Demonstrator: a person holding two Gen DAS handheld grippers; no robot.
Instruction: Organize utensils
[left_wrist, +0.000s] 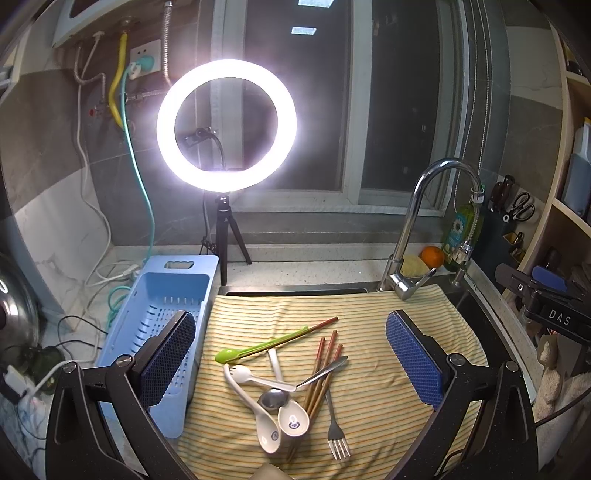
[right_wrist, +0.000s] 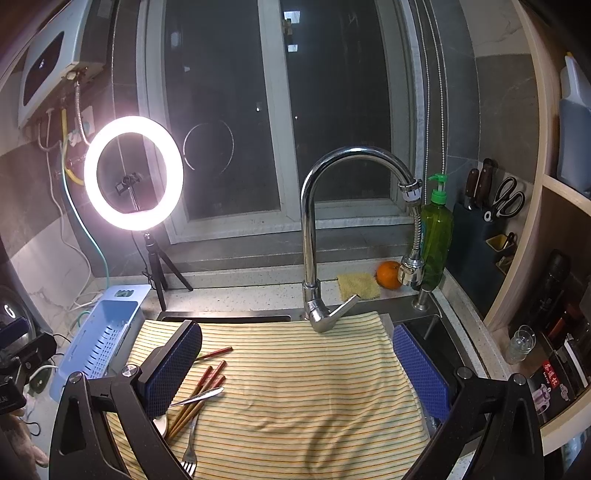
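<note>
**Utensil sorting: not yet started, all items on the cloth**

Status: The utensils lie in one loose pile at lower centre of the left wrist view, on the striped cloth (left_wrist: 388, 314) covering the sink. The pile comprises the fork (left_wrist: 334, 424), metal spoon (left_wrist: 295, 387), white spoons (left_wrist: 258, 406), chopsticks (left_wrist: 325, 365) and green spoon (left_wrist: 258, 349). The blue basket (left_wrist: 147, 314), at left just beside the cloth, appears empty. Judged progress: nothing sorted; every piece remains.

Grippers: The left gripper (left_wrist: 291, 354) hangs above the pile, jaws spread, holding nothing. The right gripper (right_wrist: 295, 365) sits over bare cloth, jaws spread, empty.

Clearance: The faucet (right_wrist: 314, 240) stands at the cloth's far edge. Open cloth lies right of the pile; the basket rim borders the left
</note>
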